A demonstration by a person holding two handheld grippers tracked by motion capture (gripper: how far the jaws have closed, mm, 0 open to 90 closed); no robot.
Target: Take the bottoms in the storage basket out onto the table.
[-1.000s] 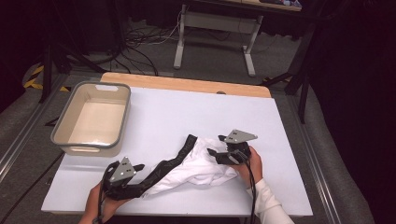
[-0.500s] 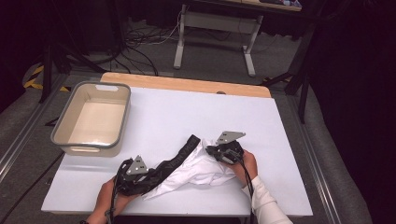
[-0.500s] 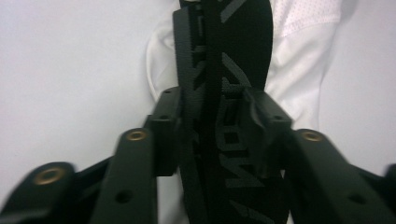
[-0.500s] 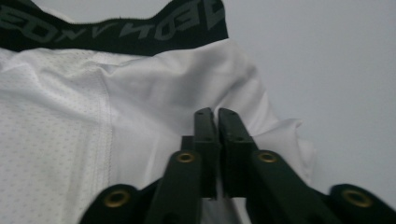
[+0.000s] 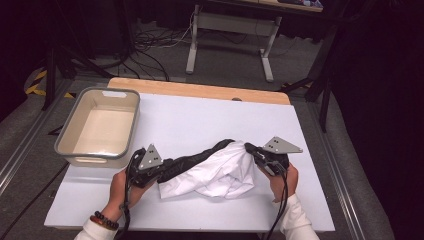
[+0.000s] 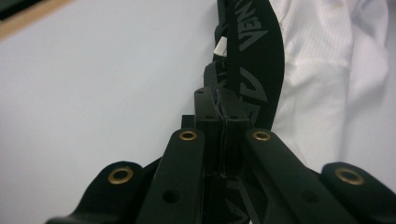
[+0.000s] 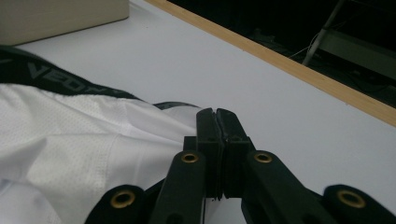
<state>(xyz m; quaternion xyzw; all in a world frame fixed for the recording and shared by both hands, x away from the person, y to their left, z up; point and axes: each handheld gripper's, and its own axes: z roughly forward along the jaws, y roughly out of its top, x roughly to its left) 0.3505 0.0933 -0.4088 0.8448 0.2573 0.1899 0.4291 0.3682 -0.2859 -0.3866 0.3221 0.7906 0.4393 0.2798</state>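
White mesh fabric with a black elastic waistband, a pair of shorts (image 5: 210,172), lies bunched on the pale table (image 5: 200,120) in the lower middle of the high view. My left gripper (image 5: 159,170) sits at the lower left end of the waistband (image 5: 192,159) and my right gripper (image 5: 252,150) at its right end, so the band runs between them in a shallow arch. My jaws have just been closing on both sides, with cloth between them. A beige plastic bin (image 5: 100,127) stands at the left of the frame, near my left gripper but apart from it.

In the left gripper view, my left gripper (image 6: 218,100) is pressed together on the waistband (image 6: 254,51), which rises to the upper right with grey lettering on it; the white cloth (image 6: 327,70) fills the right side.

In the right gripper view, my right gripper (image 7: 216,116) is pinched narrow on the edge of the white cloth (image 7: 70,140) at lower left, with the lettered waistband (image 7: 46,74) running along the cloth's upper edge. The bin's wall (image 7: 60,16) shows at the upper left.
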